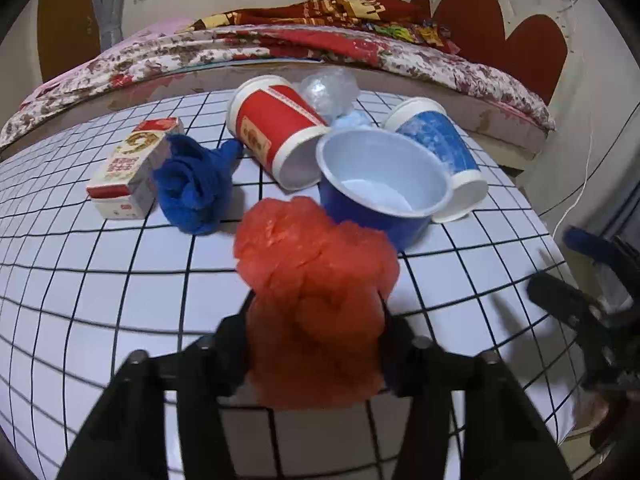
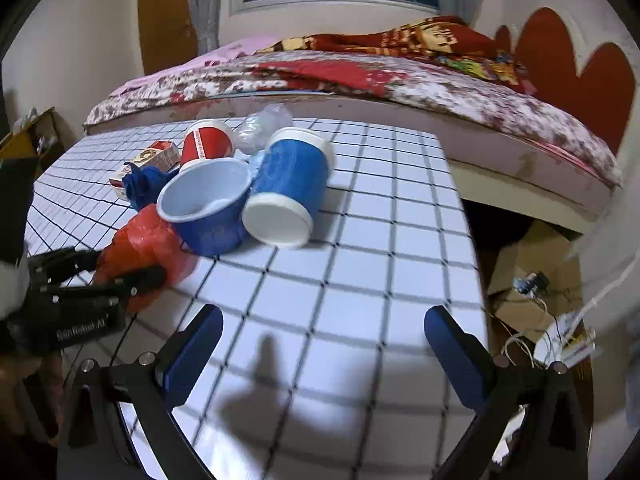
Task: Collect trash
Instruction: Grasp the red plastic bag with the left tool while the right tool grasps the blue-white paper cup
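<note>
Table (image 1: pixel 100 280) with a black-gridded white top carries the litter. Just this side of the upright blue bowl (image 1: pixel 380 184) sits a crumpled red plastic bag (image 1: pixel 316 280), thin and wrinkled, pinched between the left gripper's (image 1: pixel 316 344) closed-in fingers. Its body reads something like "SenRobot AI", blurred. The right gripper (image 2: pixel 324 340) hangs wide apart over bare tabletop, holding nothing.

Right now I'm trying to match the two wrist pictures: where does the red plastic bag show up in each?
Left wrist: red plastic bag low centre, clamped in the left gripper.
Right wrist: red plastic bag at the left edge, left of the open right gripper.
Shared landmark: the blue bowl just behind it.
</note>
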The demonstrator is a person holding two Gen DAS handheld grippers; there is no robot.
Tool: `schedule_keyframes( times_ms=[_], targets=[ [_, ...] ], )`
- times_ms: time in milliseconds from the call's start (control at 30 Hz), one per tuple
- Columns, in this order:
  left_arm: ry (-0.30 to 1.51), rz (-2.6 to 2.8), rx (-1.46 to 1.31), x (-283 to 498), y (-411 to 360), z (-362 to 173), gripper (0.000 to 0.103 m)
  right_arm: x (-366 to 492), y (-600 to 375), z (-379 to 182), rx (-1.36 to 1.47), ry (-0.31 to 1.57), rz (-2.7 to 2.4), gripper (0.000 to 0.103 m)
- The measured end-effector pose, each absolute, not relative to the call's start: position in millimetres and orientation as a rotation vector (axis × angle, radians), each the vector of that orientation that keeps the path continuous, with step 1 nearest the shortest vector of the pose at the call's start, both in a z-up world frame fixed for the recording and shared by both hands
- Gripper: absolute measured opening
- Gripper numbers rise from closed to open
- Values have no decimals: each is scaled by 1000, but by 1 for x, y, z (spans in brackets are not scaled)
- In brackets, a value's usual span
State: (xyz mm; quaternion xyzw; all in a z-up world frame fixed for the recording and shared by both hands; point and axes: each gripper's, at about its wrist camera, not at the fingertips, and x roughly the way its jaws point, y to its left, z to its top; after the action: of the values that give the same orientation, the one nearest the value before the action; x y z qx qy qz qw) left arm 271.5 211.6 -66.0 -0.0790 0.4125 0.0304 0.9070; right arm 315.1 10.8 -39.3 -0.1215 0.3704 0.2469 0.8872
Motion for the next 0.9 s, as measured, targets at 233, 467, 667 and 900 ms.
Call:
schedule_keyframes(
  times_ms=[233, 467, 667, 900],
  targets=[
    [805, 49, -203, 269, 227, -58, 40, 343, 42, -49, -264, 814, 541, 90],
    [814, 46, -222, 275, 238, -63, 40, 363, 45, -54, -222, 819, 519, 84],
    [807, 50, -227, 272, 242, -62, 40, 368, 35, -53, -161, 821, 522, 80],
    [813, 52, -213, 270, 242, -66, 40, 393, 46, -53, -145, 849, 491, 80]
  ],
)
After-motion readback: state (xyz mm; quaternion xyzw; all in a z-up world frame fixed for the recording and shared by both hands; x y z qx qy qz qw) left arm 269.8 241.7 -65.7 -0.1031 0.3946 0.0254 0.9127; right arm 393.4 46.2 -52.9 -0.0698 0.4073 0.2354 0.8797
